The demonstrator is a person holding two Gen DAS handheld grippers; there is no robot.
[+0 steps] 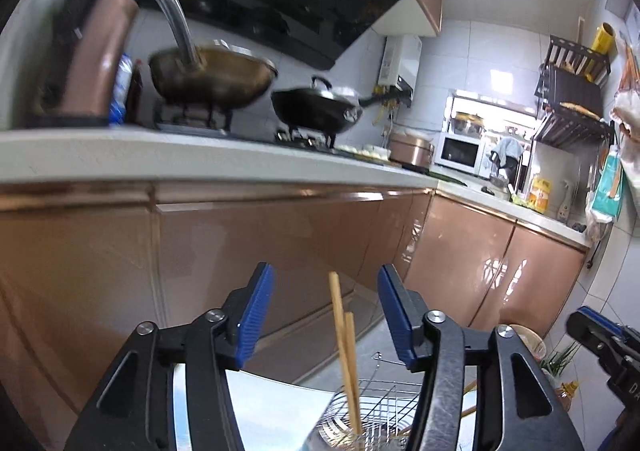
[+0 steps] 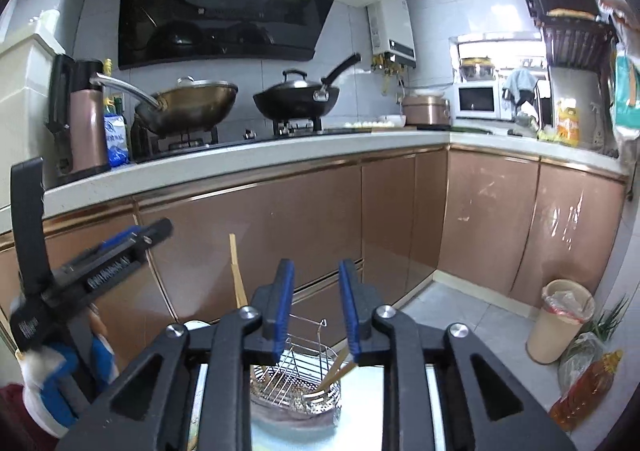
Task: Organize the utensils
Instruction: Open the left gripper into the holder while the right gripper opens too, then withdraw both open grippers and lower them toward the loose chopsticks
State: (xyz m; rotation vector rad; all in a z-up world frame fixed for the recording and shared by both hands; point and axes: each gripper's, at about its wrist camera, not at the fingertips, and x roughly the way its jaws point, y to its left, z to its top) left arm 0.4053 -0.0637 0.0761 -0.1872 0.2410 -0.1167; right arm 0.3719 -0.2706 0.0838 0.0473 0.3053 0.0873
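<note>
From the left wrist, the left tool (image 1: 326, 315) stands wide and empty above the wire utensil basket (image 1: 372, 407), with two chopsticks (image 1: 343, 351) upright in it, touching neither pad.

From the right wrist, the right tool (image 2: 316, 311) stands narrow, nothing between its pads; more chopsticks (image 2: 336, 373) lean inside the basket (image 2: 296, 383). The drop-off looks done; the next move likely calls for finding another loose utensil.

Both cameras ride just behind their tongs, facing the copper cabinets (image 2: 304, 211) and stove counter (image 1: 200, 159), tilted slightly down. Each sees the wire utensil basket (image 2: 296, 375) close below its fingertips (left view blurrier); the right view catches the left gripper (image 2: 120, 243) alongside.
</note>
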